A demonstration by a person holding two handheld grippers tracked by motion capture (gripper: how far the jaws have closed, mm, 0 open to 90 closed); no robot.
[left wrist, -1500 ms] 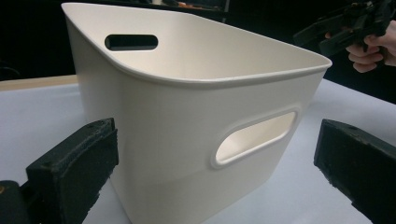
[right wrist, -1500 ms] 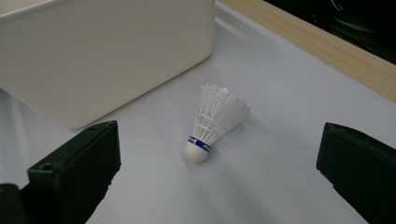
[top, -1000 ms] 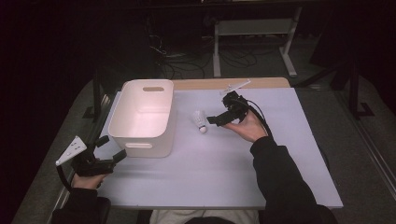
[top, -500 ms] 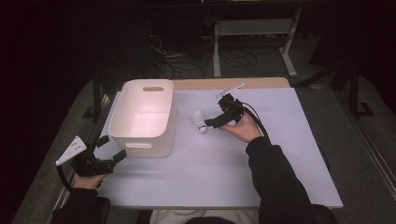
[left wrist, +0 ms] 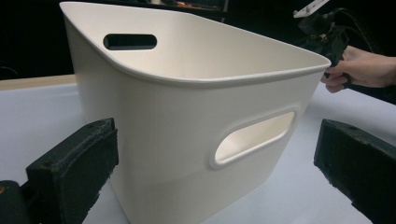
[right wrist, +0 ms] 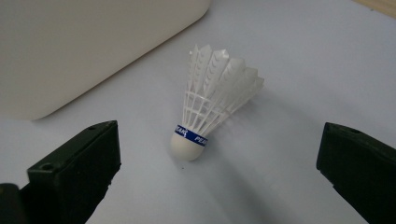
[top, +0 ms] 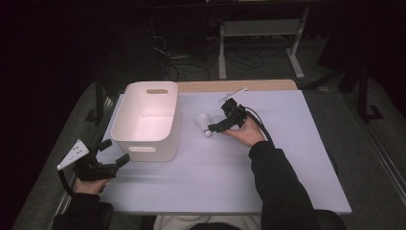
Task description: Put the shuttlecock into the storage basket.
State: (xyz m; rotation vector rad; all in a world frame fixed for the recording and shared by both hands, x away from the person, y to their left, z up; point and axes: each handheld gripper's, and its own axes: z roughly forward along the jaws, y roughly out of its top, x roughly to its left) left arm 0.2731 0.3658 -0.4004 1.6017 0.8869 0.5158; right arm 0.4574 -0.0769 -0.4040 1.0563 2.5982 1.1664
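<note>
Lying just ahead of the right gripper (top: pixel 214 128) in the high view, a shuttlecock (top: pixel 205 125) is seen beside the white bin (top: pixel 143 139); in the left gripper view, spread jaws frame the bin's near wall; in the right gripper view, the shuttlecock is flanked by wide-open jaws — untouched.

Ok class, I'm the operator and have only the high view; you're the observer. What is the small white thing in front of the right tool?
Observer: A feathered shuttlecock with a blue lettered band above its white cork.
Operator: Has the right tool closed on it?
Observer: No. The right tool is wide open, one jaw on each side of the shuttlecock, neither touching it.
Operator: Which end faces the tool?
Observer: The cork end; the feathers point away, toward the white bin.
Operator: And the left tool?
Observer: The left tool is open too, and its camera looks at the handle slot in the bin's near wall.
</note>
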